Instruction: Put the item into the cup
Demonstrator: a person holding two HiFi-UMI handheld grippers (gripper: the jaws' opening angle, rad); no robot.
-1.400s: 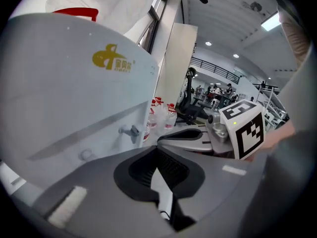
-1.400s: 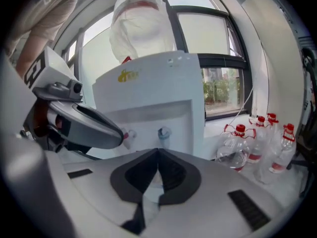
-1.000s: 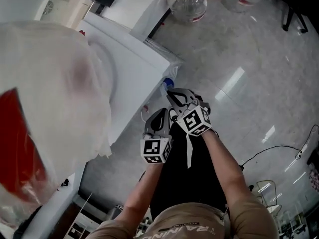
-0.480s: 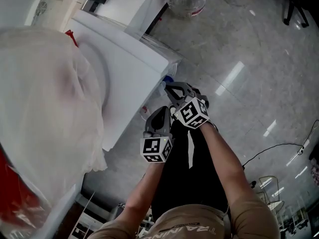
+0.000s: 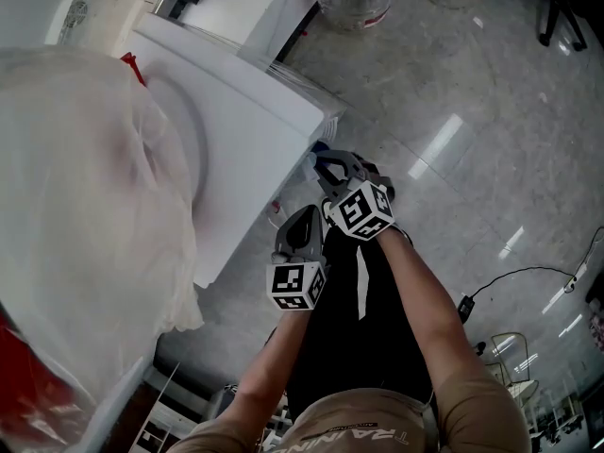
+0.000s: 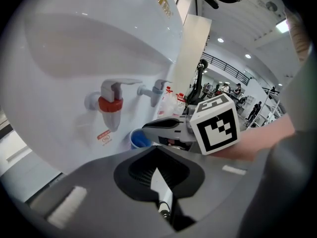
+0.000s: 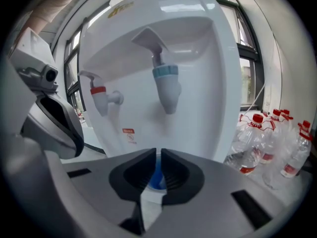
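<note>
I stand at a white water dispenser [image 5: 247, 132] with a gripper in each hand, both held low in front of my body.

My right gripper [image 7: 157, 168] is clamped narrowly on the wall of a cup [image 7: 157, 178]. The cup is small, white on the outside and bright blue on the inside, and its open mouth faces up. It hangs in front of the dispenser's face, below the blue tap [image 7: 165, 86] and not touching it. The red tap [image 7: 99, 96] is off to the left of it.

My left gripper [image 6: 159, 181] is pressed together on the item, a thin, flat white strip [image 6: 160, 186]. The strip runs lengthwise between the jaws, and its near end finishes in a small rounded tip. I cannot tell what the strip is made of. It is outside the cup and apart from it. From this gripper's camera, the cup sits ahead, past the jaws, gripped by my right gripper.

From my head camera, the left gripper is just beside the right one and nearer to my body. A cloudy plastic bag [image 5: 90, 206] fills the left of that view. Clear bottles [image 7: 260, 145] with red caps stand on the glossy floor [image 5: 472, 140] to the right of the dispenser.
</note>
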